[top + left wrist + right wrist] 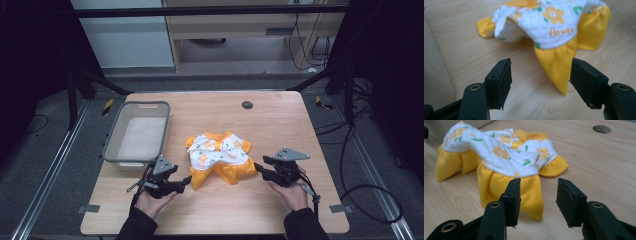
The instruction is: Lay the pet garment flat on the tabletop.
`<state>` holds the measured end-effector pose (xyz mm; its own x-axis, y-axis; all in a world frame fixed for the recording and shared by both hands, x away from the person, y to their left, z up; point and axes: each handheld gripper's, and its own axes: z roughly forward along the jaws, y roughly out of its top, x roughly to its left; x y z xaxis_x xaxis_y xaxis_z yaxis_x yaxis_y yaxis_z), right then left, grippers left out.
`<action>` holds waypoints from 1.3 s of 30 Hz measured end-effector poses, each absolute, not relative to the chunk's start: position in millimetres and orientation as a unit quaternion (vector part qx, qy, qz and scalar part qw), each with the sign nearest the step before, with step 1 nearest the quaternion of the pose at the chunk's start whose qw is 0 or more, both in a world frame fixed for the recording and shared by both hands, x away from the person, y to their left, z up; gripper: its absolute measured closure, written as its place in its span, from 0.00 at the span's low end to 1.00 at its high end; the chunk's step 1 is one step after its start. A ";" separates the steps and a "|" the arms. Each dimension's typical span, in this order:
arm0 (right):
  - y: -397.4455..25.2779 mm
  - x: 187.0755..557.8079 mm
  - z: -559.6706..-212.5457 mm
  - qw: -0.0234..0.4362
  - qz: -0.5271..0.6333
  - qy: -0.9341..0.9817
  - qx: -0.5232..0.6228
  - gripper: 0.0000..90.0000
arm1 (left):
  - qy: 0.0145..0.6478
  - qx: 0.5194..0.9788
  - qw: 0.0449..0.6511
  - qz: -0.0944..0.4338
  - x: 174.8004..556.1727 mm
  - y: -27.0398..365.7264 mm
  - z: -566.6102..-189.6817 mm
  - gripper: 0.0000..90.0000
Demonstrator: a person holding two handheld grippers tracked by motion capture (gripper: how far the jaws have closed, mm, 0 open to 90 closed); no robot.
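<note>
Cloth like this garment, crumpled mid-table, looks light and floppy to me, so with left gripper and right gripper both agape beside it, I'd pinch the yellow frill edges.

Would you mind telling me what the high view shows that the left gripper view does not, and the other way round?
High view: the whole grey bin, the dark round spot on the table, the right gripper and both hands. Left gripper view: the word "flower" printed on the garment, and the left gripper with jaws apart, one pointed yellow ruffle between them. Both share the yellow-and-white floral garment lying crumpled on the wooden table.
</note>
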<state>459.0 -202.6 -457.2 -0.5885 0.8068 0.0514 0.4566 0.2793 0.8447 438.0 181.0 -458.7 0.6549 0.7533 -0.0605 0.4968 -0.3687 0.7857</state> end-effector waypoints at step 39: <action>-203.0 419.1 -434.9 0.111 0.465 0.794 0.375 0.97 | 0.356 0.826 0.433 0.061 411.2 188.9 -437.6 0.92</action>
